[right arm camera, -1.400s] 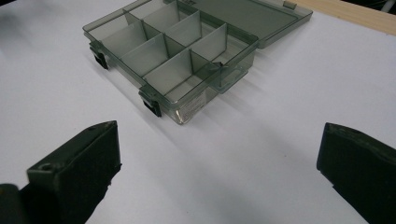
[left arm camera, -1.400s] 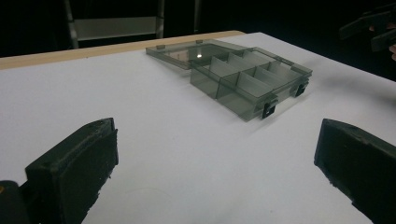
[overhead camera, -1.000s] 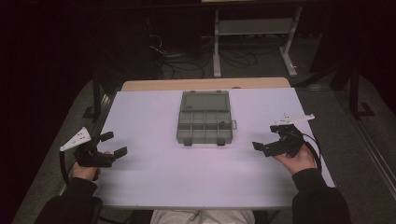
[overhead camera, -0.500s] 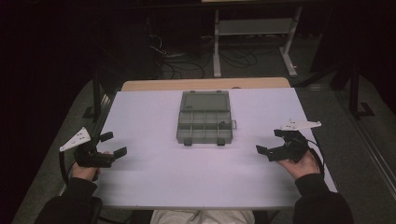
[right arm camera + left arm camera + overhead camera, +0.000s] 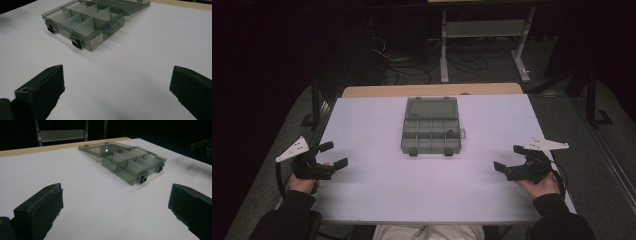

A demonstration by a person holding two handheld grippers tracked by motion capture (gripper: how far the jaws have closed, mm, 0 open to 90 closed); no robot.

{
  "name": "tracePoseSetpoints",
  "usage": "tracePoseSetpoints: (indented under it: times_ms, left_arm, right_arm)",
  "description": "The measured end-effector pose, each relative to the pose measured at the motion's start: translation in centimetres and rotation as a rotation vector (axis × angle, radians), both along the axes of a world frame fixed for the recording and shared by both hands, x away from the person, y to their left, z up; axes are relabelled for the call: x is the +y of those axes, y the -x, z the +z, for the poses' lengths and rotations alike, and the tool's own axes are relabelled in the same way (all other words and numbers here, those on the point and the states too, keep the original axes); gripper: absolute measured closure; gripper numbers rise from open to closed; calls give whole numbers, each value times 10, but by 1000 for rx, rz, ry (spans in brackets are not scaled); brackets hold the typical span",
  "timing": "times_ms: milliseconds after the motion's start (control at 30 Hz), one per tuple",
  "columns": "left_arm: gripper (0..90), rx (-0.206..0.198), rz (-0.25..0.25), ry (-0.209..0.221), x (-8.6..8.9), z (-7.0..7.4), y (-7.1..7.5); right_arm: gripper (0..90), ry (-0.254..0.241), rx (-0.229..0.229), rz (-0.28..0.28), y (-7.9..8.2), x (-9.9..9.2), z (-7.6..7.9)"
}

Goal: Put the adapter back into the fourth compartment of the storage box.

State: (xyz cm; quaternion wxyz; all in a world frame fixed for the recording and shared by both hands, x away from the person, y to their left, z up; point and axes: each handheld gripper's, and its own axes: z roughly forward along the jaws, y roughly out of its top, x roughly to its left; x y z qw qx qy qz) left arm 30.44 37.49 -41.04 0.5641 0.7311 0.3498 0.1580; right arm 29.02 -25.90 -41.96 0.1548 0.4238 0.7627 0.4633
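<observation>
**Open organiser box between two idle grippers**

The white table carries the whole scene. Ahead of both grippers, and well apart from each, lies the compartment box, a smoky translucent plastic case; its lid lies folded back flat on the far side, hinged to the tray. The tray is split by thin dividers into cells that look empty. Two dark latches sit on the wall facing the person.

The left gripper rests near the table's left edge, jaws spread wide, holding nothing; the box lies forward and to its right. The right gripper sits near the right edge, jaws likewise wide apart and empty; the box lies forward and to its left.

Judged from its thin walls, the box is probably light, stiff, somewhat slick, and apt to slide on the smooth surface. A sound hold would be across a side wall of the tray, or on the lid's free edge with the tray steadied by the other gripper.
</observation>
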Motion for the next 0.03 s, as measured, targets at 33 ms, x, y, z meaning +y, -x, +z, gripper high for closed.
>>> tracePoseSetpoints:
  times_ms: [33]
  left_arm:
    - [0, 0, 1, 2, 0, 0, 0]
  right_arm:
    - [0, 0, 0, 0, 0, 0, 0]
